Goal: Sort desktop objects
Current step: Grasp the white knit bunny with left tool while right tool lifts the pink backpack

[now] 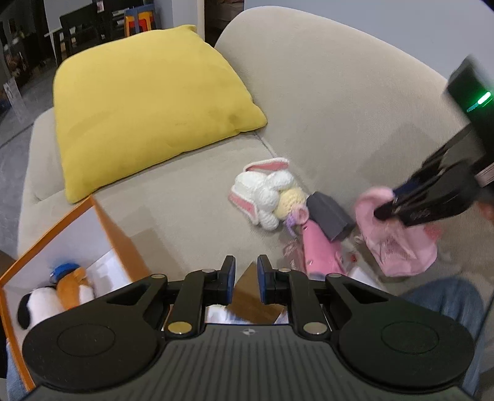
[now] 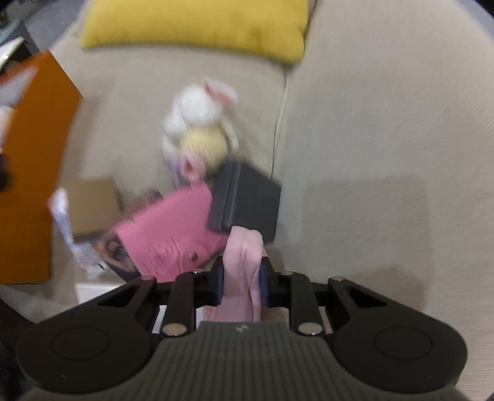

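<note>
- Looking along your left tool, you see its fingers close together with a narrow gap and nothing between them; cardboard and paper lie below.
- At the left edge of this view stands the orange box, white inside, with two soft toys lying in it.
- On the beige sofa the white crocheted rabbit lies near the middle, touching a dark grey box, with a pink case just beside that.
- The yellow cushion leans at the back left.
- To the right, your right tool pinches a pale pink cloth that hangs from its tips.
- Looking along your right tool, the fingers are pressed onto the pink cloth, which bunches up between them.
- Beyond the tips lie the pink case and the dark grey box, touching each other; the rabbit is behind them, blurred.
- The orange box stands at the left, the yellow cushion along the top.
</note>
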Demonstrator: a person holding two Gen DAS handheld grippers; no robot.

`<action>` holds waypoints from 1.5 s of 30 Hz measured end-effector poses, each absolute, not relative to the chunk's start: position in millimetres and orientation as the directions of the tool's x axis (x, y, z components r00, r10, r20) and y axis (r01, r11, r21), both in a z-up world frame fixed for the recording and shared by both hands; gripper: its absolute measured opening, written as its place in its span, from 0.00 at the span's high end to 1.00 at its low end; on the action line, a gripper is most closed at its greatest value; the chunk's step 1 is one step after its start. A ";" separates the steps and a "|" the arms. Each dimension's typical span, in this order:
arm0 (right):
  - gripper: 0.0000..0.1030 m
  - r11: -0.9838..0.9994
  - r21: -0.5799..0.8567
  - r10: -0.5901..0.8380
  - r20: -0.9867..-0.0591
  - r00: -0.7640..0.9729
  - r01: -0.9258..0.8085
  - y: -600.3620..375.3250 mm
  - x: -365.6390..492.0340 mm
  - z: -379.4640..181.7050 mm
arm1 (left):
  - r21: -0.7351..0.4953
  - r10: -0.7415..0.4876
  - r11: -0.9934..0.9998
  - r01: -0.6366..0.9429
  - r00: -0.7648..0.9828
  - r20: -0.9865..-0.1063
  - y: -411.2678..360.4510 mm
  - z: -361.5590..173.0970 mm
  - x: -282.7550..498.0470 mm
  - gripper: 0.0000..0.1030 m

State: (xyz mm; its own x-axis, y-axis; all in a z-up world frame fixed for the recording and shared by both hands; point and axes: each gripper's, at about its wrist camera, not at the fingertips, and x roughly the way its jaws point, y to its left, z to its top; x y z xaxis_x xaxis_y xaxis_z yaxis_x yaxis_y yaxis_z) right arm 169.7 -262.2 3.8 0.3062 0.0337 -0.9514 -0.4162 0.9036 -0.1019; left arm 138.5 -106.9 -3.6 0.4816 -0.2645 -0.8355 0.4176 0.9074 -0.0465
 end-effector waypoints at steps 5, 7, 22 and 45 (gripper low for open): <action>0.77 0.901 -0.099 0.108 -0.892 0.439 -0.422 -261.3 204.7 47.9 | -0.098 -0.285 0.916 0.390 0.457 -0.843 -127.3 -10.5 171.1 0.78; 0.77 0.907 -0.095 0.121 -0.875 0.469 -0.411 -259.1 225.0 51.8 | -0.113 -0.282 0.924 0.364 0.453 -0.846 -135.6 -15.7 185.8 0.75; 0.77 0.938 0.018 0.175 -0.888 0.425 -0.347 -280.2 316.2 -17.9 | -0.198 -0.266 0.958 0.209 0.380 -0.886 -201.8 -73.4 269.0 0.47; 0.72 0.906 0.028 0.164 -0.943 0.289 -0.422 -269.0 322.0 -29.9 | -0.218 -0.252 0.964 0.150 0.264 -0.931 -151.2 -84.8 253.0 0.69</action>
